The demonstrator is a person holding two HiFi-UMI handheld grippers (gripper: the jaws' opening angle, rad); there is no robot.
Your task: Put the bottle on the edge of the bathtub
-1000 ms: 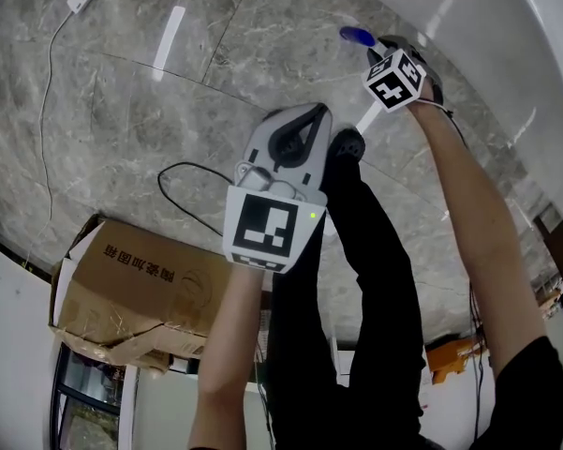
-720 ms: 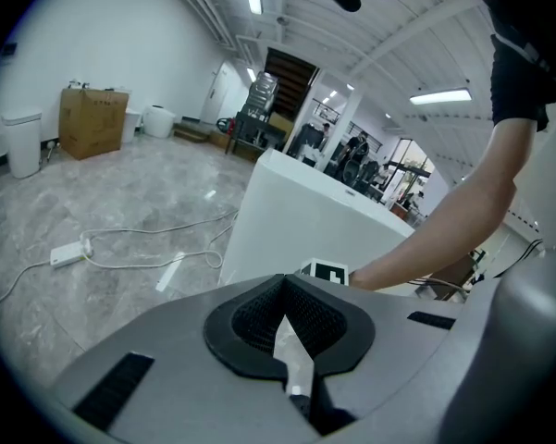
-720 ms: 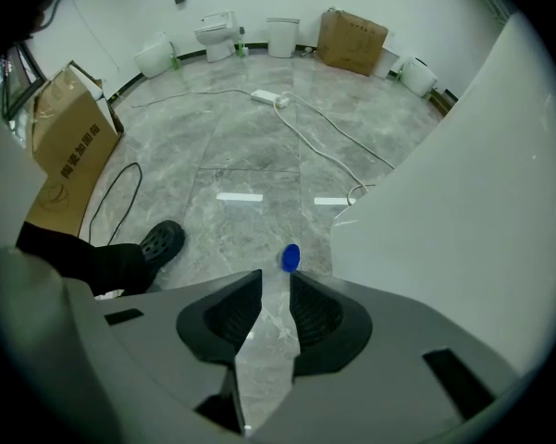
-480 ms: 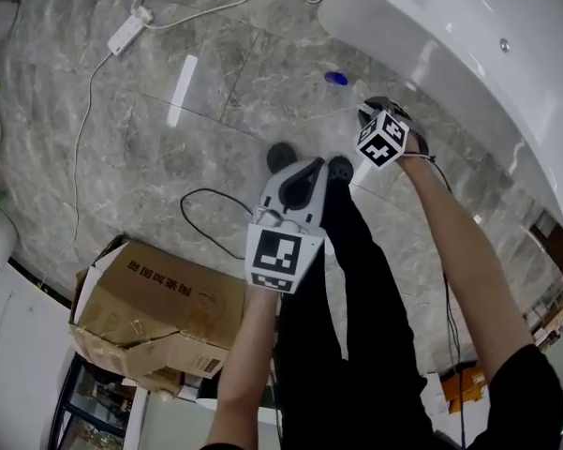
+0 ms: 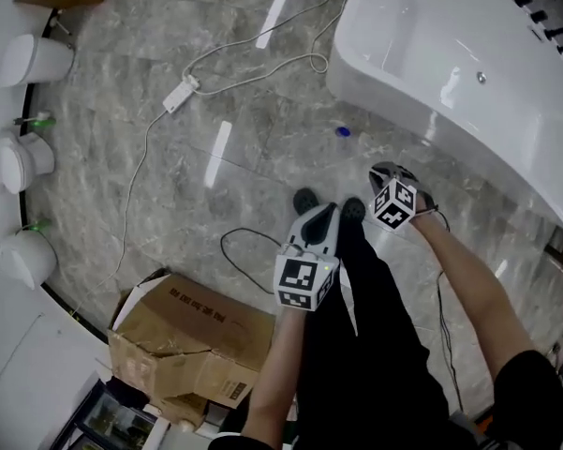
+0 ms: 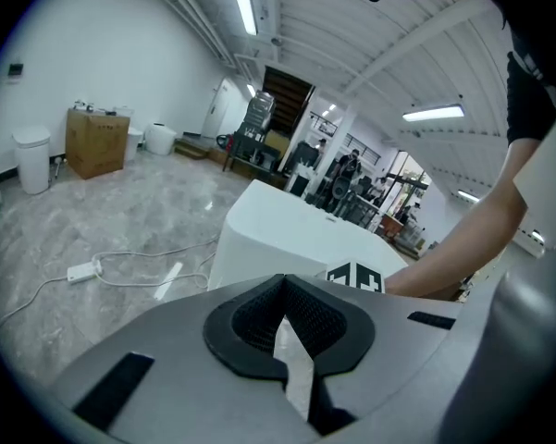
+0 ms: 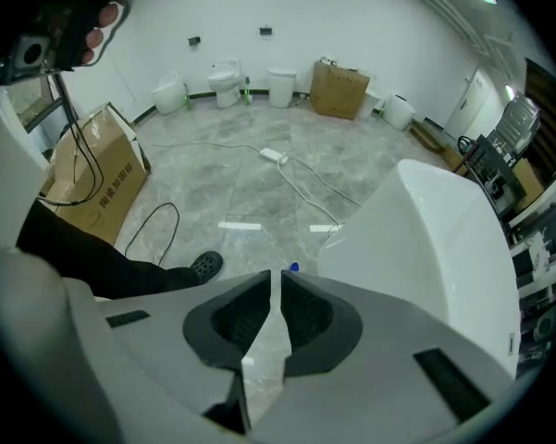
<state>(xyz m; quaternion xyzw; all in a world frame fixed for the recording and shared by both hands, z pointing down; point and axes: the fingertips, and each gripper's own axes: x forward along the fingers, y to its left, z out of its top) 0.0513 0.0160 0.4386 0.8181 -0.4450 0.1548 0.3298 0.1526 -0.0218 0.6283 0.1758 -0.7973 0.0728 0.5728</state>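
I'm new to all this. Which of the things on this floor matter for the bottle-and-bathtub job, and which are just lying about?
For the job: white bathtub; small blue object on the floor near it, probably the bottle.

Lying about: cardboard box; power strip with its cord; white toilet.

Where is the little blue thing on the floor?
In the head view, the little blue thing lies on the grey floor right of middle, close to the white bathtub's outer wall, ahead of the person's shoes.
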